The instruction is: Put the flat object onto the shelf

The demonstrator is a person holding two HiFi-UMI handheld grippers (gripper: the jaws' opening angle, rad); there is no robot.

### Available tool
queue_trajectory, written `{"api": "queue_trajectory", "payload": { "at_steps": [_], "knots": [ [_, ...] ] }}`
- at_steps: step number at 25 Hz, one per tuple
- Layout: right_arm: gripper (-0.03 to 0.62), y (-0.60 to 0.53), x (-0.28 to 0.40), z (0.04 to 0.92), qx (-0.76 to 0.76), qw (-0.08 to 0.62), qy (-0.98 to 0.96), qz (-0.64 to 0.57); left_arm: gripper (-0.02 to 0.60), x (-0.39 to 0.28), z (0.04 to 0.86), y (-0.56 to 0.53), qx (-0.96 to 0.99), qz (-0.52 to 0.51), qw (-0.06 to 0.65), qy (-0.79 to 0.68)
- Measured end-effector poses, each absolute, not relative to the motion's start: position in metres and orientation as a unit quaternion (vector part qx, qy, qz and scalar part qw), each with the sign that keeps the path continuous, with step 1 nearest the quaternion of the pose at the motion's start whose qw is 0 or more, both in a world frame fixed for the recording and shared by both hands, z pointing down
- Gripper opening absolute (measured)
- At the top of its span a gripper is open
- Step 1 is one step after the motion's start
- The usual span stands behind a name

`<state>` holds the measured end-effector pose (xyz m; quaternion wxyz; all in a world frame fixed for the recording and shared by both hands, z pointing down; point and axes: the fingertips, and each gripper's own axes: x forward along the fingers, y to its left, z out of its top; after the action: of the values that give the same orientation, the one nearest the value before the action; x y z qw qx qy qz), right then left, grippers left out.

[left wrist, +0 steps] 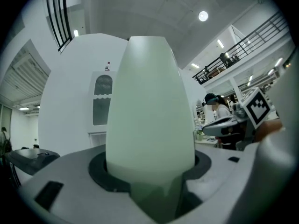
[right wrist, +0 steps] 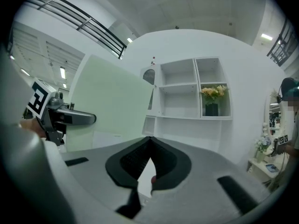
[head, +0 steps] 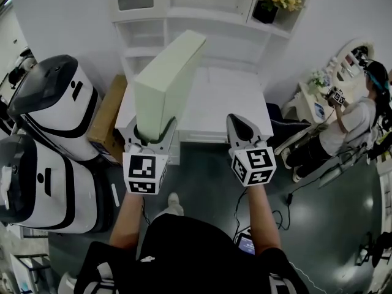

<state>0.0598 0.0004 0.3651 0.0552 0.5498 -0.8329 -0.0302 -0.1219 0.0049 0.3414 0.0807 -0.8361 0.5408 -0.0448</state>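
The flat object [head: 168, 78] is a pale green slab held on edge, leaning away from me toward the white shelf unit [head: 202, 17]. My left gripper [head: 150, 136] is shut on its lower end. In the left gripper view the slab [left wrist: 149, 111] rises from between the jaws [left wrist: 152, 171] and fills the middle. My right gripper [head: 240, 127] is beside it on the right, shut and empty. In the right gripper view its jaws [right wrist: 148, 141] meet at the tips, and the slab [right wrist: 107, 101] and left gripper [right wrist: 70, 118] show at left, with the shelf unit [right wrist: 194, 94] ahead.
A white low counter [head: 220, 103] stands below the shelves. A flower pot [head: 272, 2] sits in an upper right compartment. Two white and black machines [head: 55, 103] and a cardboard box [head: 110, 112] are at left. A person [head: 361, 115] sits at right; cables [head: 288, 201] lie on the floor.
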Motion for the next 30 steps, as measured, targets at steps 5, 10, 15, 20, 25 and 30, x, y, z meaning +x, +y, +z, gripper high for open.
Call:
{"api": "queue_trajectory", "payload": {
  "at_steps": [5,10,15,20,25,30],
  "knots": [
    [-0.005,-0.051,0.049,0.359,0.556,0.059,-0.829,-0.028,0.265,-0.13,0.332,-0.045,-0.839,-0.051,0.094,0.534],
    [-0.005,-0.096,0.037,0.356,0.562,0.058,-0.825,-0.025,0.265,-0.141,0.332,-0.092,-0.845,-0.048,0.085,0.526],
    [-0.005,-0.132,0.02,0.357,0.565,0.06,-0.822,-0.025,0.265,-0.155,0.336,-0.128,-0.853,-0.046,0.078,0.514],
    [-0.005,-0.156,0.012,0.362,0.573,0.064,-0.817,-0.023,0.265,-0.16,0.336,-0.152,-0.867,-0.028,0.048,0.495],
    [-0.005,-0.166,0.009,0.368,0.574,0.073,-0.815,-0.027,0.265,-0.164,0.34,-0.166,-0.865,-0.028,0.053,0.498],
    [-0.005,-0.178,0.017,0.371,0.574,0.076,-0.815,-0.023,0.265,-0.154,0.341,-0.178,-0.868,-0.025,0.05,0.494]
  ]
}}
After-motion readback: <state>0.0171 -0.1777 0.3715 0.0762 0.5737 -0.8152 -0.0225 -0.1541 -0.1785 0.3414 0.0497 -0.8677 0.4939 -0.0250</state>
